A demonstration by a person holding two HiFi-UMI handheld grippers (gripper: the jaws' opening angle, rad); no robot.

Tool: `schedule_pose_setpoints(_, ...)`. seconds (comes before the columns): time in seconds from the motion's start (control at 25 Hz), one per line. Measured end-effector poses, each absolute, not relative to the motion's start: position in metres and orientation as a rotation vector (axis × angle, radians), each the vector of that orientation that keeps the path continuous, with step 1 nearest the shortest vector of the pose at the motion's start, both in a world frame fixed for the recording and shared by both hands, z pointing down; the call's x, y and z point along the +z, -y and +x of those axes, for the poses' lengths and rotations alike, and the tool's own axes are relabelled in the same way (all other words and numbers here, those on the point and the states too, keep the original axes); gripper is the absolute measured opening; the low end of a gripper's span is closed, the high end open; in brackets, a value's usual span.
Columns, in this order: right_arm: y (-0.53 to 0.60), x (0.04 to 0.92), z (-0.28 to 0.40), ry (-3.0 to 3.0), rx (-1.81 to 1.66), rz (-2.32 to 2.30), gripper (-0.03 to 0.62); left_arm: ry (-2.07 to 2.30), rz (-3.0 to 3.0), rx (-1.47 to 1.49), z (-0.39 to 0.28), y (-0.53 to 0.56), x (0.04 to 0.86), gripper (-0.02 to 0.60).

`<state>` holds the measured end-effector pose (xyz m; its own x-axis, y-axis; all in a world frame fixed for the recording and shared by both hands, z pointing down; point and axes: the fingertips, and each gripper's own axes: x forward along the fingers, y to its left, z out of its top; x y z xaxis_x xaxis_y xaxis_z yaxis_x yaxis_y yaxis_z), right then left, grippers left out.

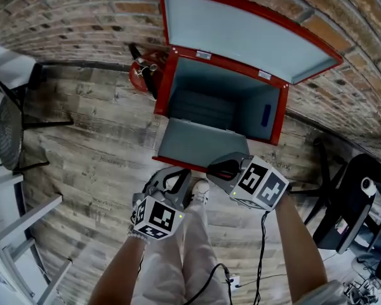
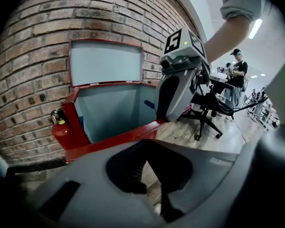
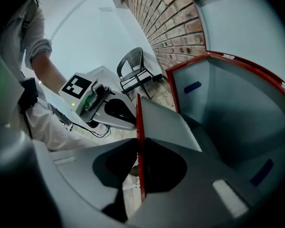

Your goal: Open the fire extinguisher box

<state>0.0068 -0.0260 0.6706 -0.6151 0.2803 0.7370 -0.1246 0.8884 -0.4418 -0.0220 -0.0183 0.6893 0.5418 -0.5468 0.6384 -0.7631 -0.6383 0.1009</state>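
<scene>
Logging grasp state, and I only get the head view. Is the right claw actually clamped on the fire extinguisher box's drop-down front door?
Observer: Yes. The right gripper view shows the right claw shut on the red edge of the front door.
Operator: Left claw?
Observer: The left claw is shut on nothing, well short of the box.
Operator: Anyone nearby?
Observer: A person stands beyond the office chair, seen only in the left gripper view.
</scene>
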Motion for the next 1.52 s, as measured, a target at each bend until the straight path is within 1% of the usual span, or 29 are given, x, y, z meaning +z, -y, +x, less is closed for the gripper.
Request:
schedule_pose_setpoints(0.32, -0.014, 0.702, 0.006, 2.098, 0.619, -0.146, 0.054, 1.088, 2.373, 0.825, -0.045, -0.017, 0.688, 0.000)
schedule_pose_setpoints(0.72, -0.063, 0.773, 0.005, 2.015, 0.617, -0.135, 0.049, 1.110, 2.386, 0.808, -0.054, -0.015, 0.702, 0.000)
schedule_pose_setpoints(1.08, -0.081, 0.857, 0.003, 1.967, 0.521, -0.006, 0.049, 1.103, 2.415, 0.786, -0.049, 0.000, 0.731, -0.002)
schedule_pose_setpoints(1.32, -0.078, 0.917, 0.003, 1.886, 0.320, -0.081, 0.038, 1.066, 2.444, 0.783, -0.043, 0.012, 0.752, 0.000)
schedule_pose_setpoints(1.52, -0.066, 0.959, 0.002, 1.848, 0.279, -0.092, 0.032, 1.009, 2.506, 0.815, -0.038, 0.027, 0.770, 0.000)
